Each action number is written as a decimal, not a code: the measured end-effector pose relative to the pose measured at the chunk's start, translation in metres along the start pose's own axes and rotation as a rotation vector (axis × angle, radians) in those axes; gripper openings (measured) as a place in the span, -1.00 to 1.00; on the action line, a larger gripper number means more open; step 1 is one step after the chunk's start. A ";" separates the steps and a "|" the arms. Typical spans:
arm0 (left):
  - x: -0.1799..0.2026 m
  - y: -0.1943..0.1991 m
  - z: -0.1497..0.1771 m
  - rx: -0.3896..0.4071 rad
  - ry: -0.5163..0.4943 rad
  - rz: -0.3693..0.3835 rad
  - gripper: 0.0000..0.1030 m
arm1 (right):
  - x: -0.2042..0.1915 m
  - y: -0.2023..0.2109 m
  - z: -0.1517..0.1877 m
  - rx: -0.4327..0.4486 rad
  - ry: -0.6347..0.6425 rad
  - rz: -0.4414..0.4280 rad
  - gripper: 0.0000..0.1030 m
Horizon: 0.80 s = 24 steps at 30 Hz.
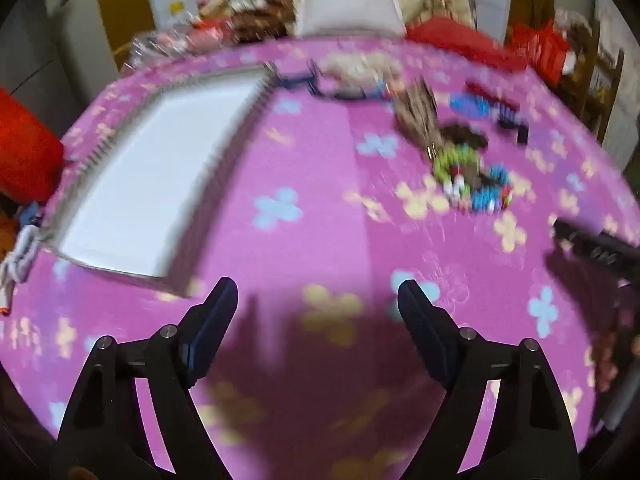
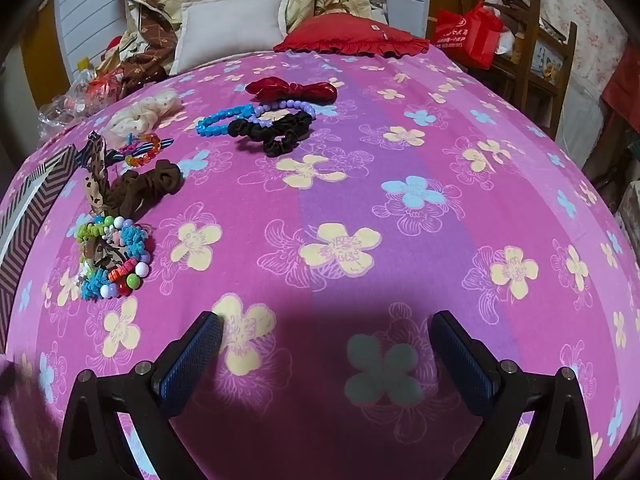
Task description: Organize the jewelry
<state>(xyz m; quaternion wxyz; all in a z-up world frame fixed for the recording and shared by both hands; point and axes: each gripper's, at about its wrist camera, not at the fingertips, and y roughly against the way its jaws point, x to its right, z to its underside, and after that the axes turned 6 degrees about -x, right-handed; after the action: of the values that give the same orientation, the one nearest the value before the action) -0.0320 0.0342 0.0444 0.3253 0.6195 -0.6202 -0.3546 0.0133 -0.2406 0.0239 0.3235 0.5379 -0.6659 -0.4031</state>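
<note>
Right wrist view gives me the clearest look at the jewelry: a heap of beaded bracelets (image 2: 114,258) lies on the bed's pink flowered sheet (image 2: 400,140), just beside the patterned box (image 2: 36,200) at the left edge, with a brown scrunchie (image 2: 146,188) touching the heap's far side. Further up lie a blue bead bracelet (image 2: 224,118), a black scrunchie (image 2: 276,132) and a red bow (image 2: 292,90), bunched together

My right hand-held gripper (image 2: 326,340) has its jaws spread wide with nothing between them, hanging over bare sheet well apart from every piece. My left hand-held gripper (image 1: 318,300) is likewise spread and empty, near the box's white open inside (image 1: 156,184)

I judge the step in hand to be the first pick. I would start with the nearest heap, come down tilted, pinch one bracelet at its outer edge so the rest do not drag along, and lift clear before crossing to the box

Left wrist view is smeared with motion, so the pieces there are only coloured blurs. Most of the box is cut off in the right view, and I cannot tell how many bracelets are tangled in the heap
</note>
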 end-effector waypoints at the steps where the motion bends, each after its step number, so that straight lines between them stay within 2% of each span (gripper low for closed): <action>1: -0.010 0.009 -0.001 0.023 0.013 -0.003 0.61 | 0.000 0.000 0.000 0.000 0.000 0.000 1.00; 4: -0.050 0.024 -0.013 0.074 0.050 -0.050 0.62 | 0.000 0.000 0.000 0.000 0.000 0.000 1.00; 8: -0.111 0.001 -0.033 -0.003 0.146 -0.149 0.61 | 0.000 0.000 0.000 0.001 0.000 -0.001 1.00; 11: -0.149 -0.013 -0.044 -0.023 0.229 -0.199 0.61 | 0.000 0.000 0.000 0.000 0.000 0.000 1.00; 13: -0.166 -0.026 -0.051 -0.048 0.244 -0.242 0.61 | 0.000 0.000 0.000 0.001 0.000 0.000 1.00; 17: -0.185 -0.050 -0.043 -0.145 0.278 -0.304 0.61 | 0.000 0.000 0.000 0.001 0.000 -0.001 1.00; 19: -0.182 -0.053 -0.039 -0.162 0.277 -0.376 0.61 | 0.000 0.000 0.000 0.001 0.000 -0.001 1.00; 21: -0.183 -0.058 -0.029 -0.213 0.303 -0.379 0.61 | 0.000 0.000 0.000 0.001 0.000 0.000 1.00; 24: -0.185 -0.054 -0.014 -0.219 0.357 -0.372 0.61 | 0.000 0.000 0.001 0.001 0.000 -0.001 1.00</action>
<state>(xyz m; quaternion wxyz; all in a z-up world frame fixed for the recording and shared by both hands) 0.0125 0.2193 0.0128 0.4237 0.7367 -0.3867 -0.3582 0.0127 -0.2403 0.0240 0.3230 0.5384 -0.6660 -0.4029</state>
